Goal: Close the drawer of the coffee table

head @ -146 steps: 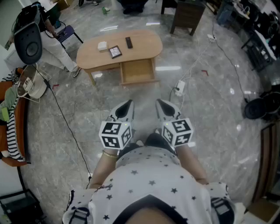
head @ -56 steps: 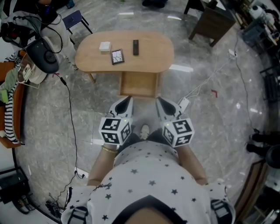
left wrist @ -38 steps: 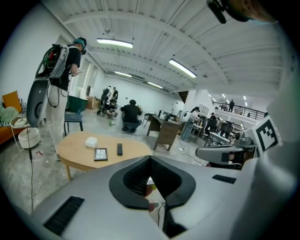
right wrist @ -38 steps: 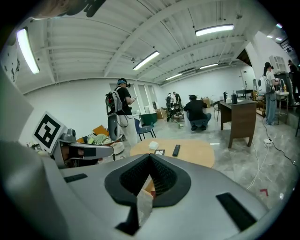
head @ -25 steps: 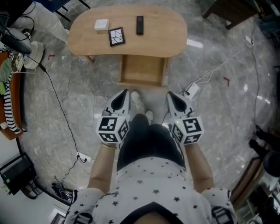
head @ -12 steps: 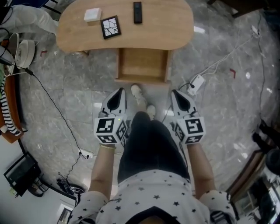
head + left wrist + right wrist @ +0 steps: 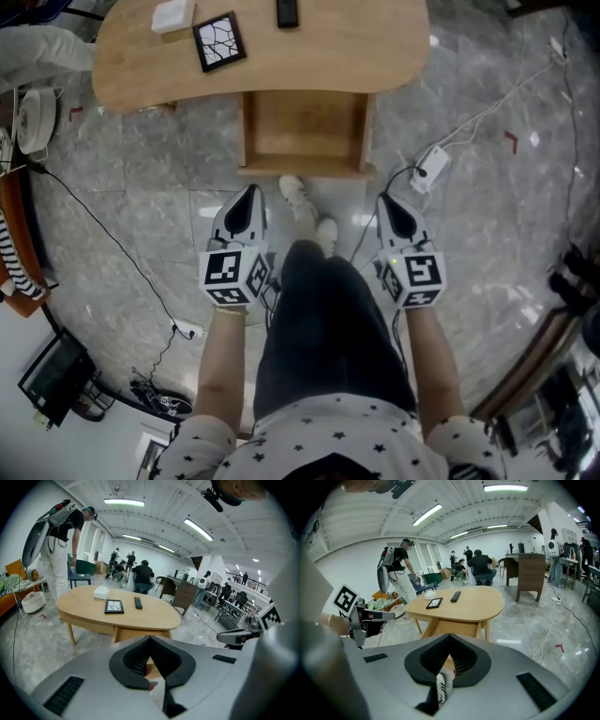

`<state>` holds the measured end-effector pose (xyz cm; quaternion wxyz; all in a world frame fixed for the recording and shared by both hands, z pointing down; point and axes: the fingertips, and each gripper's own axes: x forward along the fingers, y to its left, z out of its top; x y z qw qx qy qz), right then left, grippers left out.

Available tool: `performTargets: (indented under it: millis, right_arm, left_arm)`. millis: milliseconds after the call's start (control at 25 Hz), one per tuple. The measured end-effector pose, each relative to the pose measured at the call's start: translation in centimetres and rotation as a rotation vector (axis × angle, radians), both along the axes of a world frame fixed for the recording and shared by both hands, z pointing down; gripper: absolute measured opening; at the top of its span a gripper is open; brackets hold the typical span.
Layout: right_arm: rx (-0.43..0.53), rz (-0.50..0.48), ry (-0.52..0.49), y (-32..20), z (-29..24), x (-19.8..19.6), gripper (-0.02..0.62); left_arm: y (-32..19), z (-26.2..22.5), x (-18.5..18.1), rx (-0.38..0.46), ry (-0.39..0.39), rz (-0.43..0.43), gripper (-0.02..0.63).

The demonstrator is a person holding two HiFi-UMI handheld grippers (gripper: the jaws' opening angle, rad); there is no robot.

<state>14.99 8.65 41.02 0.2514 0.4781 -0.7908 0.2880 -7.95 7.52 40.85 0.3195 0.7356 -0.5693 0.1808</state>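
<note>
Open drawer [image 7: 305, 141] lies far of and between left gripper [image 7: 247, 195] and right gripper [image 7: 385, 202], both closed and empty, equally near.

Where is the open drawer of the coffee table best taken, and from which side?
At its front board, from the side of the person: the drawer sticks out of the coffee table toward them, and no handle shows. A flat push there probably suffices.

The oval wooden coffee table [image 7: 375, 56] and its open wooden drawer [image 7: 305, 127] are light tan. The polished stone floor [image 7: 131, 216] is grey with pale veining; the person's shirt [image 7: 281, 436] is white with dark stars.
</note>
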Motion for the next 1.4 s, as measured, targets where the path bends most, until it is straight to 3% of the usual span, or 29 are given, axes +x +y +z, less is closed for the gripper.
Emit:
performTargets:
  millis: [400,920,1120,1400]
  right_arm:
    - [-0.031,0.045,0.051,0.4,7.3,1.2,0.008]
    - [-0.124,0.077,0.109,1.4,15.9,3.1,0.009]
    - [-0.174,0.048,0.130,2.0,18.7,3.2,0.054]
    - [-0.227,0.020,0.185,2.5,22.0,3.7,0.132]
  left_arm:
    - [-0.4,7.0,-1.8,-0.046,0.006,-0.009,0.006]
    - [1.8,14.7,-5.2,-0.165,0.005,-0.043,0.015]
    - [2.7,17.4,-6.4,-0.217,-0.026,-0.046,0.060]
    - [3.7,21.1,-6.9,-0.294,-0.064,0.019,0.155]
